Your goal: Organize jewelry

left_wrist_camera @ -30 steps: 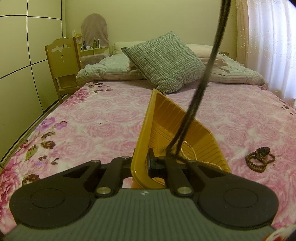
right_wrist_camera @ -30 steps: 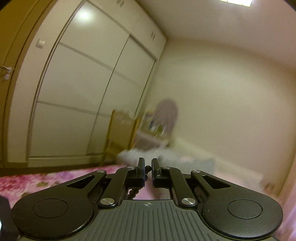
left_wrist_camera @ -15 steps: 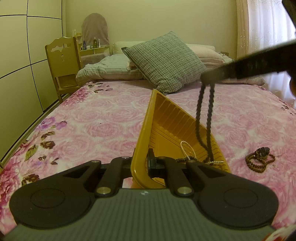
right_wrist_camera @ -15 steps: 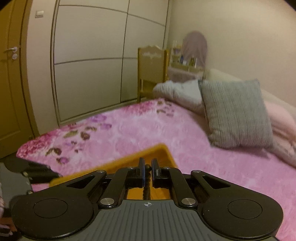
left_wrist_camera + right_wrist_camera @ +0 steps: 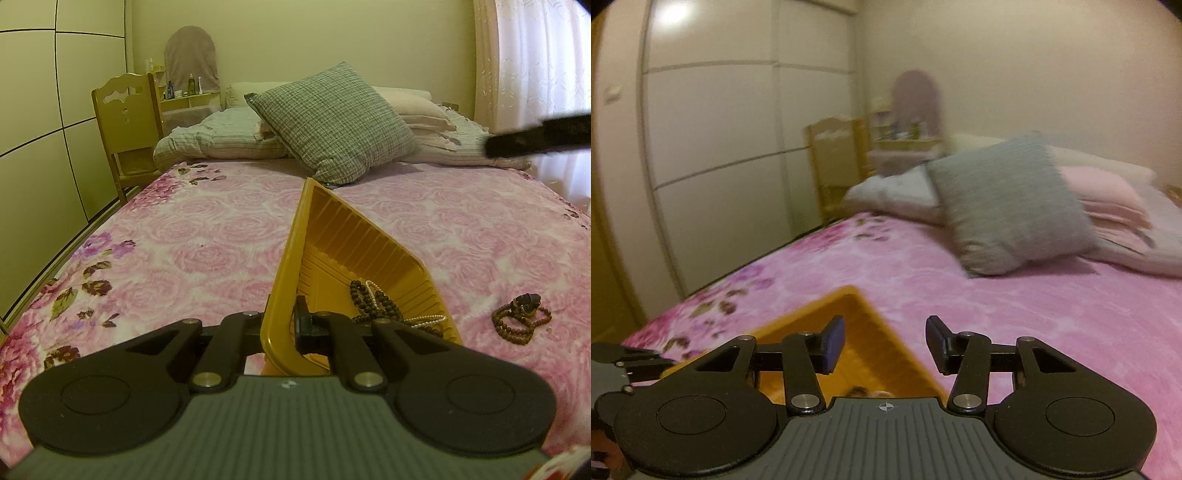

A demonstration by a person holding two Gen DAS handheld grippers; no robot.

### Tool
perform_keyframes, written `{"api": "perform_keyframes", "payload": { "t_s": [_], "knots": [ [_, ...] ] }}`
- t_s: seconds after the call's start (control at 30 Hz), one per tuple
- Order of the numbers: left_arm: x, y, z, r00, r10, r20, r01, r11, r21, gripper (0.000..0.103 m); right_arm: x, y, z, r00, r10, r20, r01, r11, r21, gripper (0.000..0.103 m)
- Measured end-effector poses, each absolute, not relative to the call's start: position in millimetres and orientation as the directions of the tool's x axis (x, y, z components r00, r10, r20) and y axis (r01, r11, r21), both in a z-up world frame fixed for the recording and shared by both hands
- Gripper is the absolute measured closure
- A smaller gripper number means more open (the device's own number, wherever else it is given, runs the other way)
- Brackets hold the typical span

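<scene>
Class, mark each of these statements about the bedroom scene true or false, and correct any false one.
1. The left claw is shut on the rim of the yellow tray. True.
2. The right claw is shut on a necklace. False: its jaws have just been opening and nothing is between them.
3. A dark bead necklace and a pearl necklace lie in the tray. True.
4. Every piece of jewelry is in the tray. False: a brown bead bracelet lies on the pink bedspread, to the tray's right.
5. The checked pillow lies flat on the floor. False: it is propped on the bed.
</scene>
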State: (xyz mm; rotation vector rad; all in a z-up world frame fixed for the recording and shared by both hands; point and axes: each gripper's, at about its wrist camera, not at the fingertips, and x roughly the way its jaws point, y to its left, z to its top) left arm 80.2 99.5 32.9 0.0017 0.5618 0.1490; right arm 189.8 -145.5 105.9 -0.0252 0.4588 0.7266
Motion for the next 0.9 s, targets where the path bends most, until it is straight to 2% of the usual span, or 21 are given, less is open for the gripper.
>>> {"api": "perform_keyframes", "payload": {
  "t_s": [0.17,0.4,0.8,0.87,0.9],
  "knots": [
    [80.0,99.9,33.0,0.836,0.141,-0.53,-0.14,0.989,0.042,0.097,182.2,-209.4,90.3,0.747,0.514,-0.421,-0.495,0.854,0.163,0.055],
    [79.5,101.5,33.9,0.836,0.142,-0.53,-0.14,0.989,0.045,0.097,164.2,-284.2,43.3,0.8,0.34,-0.495,-0.267,0.94,0.213,0.055],
    [78.5,99.8,36.9,0.835,0.152,-0.53,-0.138,0.988,0.066,0.097,136.7,-306.0,-26.8,0.755,0.238,-0.611,-0.139,0.969,0.206,0.055],
    [78.4,98.1,36.7,0.835,0.152,-0.529,-0.137,0.988,0.068,0.097,137.2,-300.9,-34.3,0.749,0.241,-0.617,-0.143,0.968,0.205,0.06],
    [78.3,98.2,36.8,0.835,0.152,-0.529,-0.137,0.988,0.068,0.097,138.5,-298.0,-38.0,0.746,0.24,-0.621,-0.149,0.969,0.195,0.067]
  ]
}}
